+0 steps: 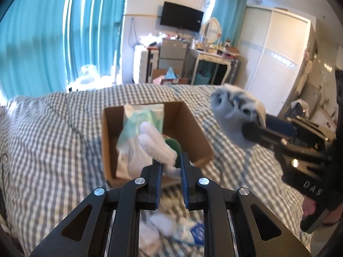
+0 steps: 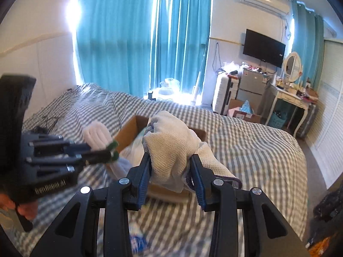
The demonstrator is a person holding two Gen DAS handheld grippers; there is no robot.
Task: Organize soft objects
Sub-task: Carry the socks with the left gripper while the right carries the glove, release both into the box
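Over the checked bedspread [image 1: 53,128] I hold both grippers above a cardboard box [image 1: 193,132] that sits open on the bed. Farthest left in the left wrist view are the teal curtains [image 1: 42,32], bright with daylight. Moving right, the box holds a pale green and white packet [image 1: 145,115] leaning against its far wall. Just in front of it, my left gripper [image 1: 170,160] is narrowed on a white glove [image 1: 156,143], whose fingers stick up and to the left from between the blue pads [image 1: 158,184]; a round green tip shows beside the glove. Below that gripper, more white and blue soft things [image 1: 171,229] lie blurred on the bedspread; I cannot tell what they are. Further right, my right gripper [image 1: 253,132] reaches in from the side, its fingers pressed into a bunched grey-white glove [image 1: 233,115] held in the air near the box's right edge.

From the right wrist view, the left gripper [image 2: 111,150] comes in from the left with its white glove [image 2: 96,135] above the box [image 2: 128,132]. At centre, my right gripper [image 2: 171,171] clamps the bunched knit glove [image 2: 171,145] between both fingers, its dark-edged cuff hanging over the right one. Right of that the bed runs toward a wall television [image 2: 264,47] and a white dressing table [image 2: 291,98].
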